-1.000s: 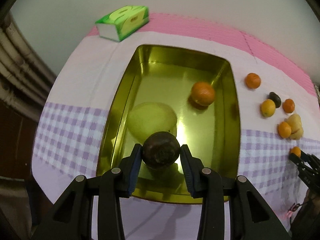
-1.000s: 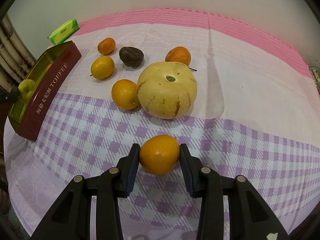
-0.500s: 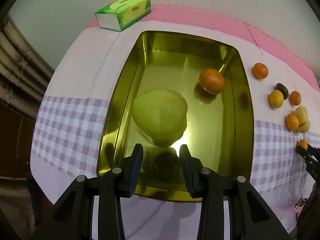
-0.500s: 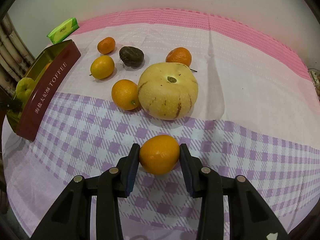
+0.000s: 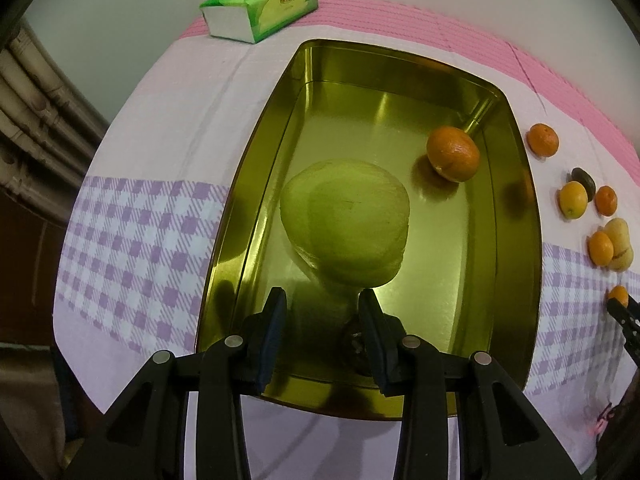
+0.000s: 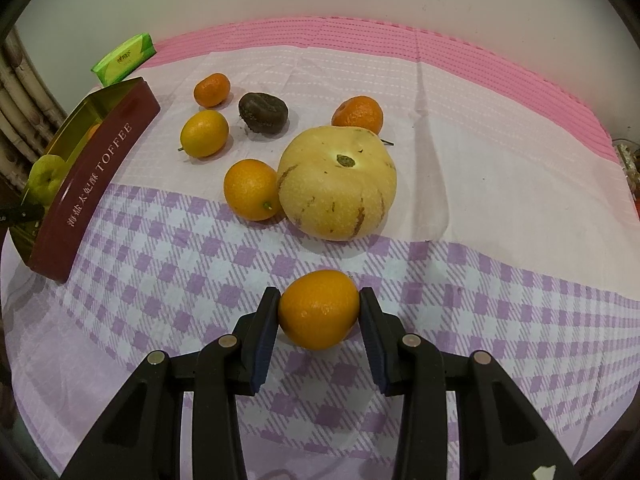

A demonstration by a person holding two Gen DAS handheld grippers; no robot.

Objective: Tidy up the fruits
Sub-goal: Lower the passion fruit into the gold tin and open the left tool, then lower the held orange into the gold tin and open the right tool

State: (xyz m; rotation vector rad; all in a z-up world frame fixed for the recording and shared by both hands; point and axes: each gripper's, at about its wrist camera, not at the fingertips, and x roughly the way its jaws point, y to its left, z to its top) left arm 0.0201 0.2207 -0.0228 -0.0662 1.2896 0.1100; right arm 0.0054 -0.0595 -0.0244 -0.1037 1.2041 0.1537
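Hanging over the near end of the gold tin [image 5: 516, 216], the left gripper [image 5: 322, 330] is showing its jaws drawn in with nothing between them; a dark fruit [image 5: 354, 342] is lying just under its right finger, near a big green fruit [image 5: 346, 226]. The right gripper [image 6: 319, 310] is clamping a small orange [image 6: 319, 309] over the checked cloth [image 6: 500, 320] on the bench, with a pale melon [image 6: 338, 182] and more fruits lying beyond.
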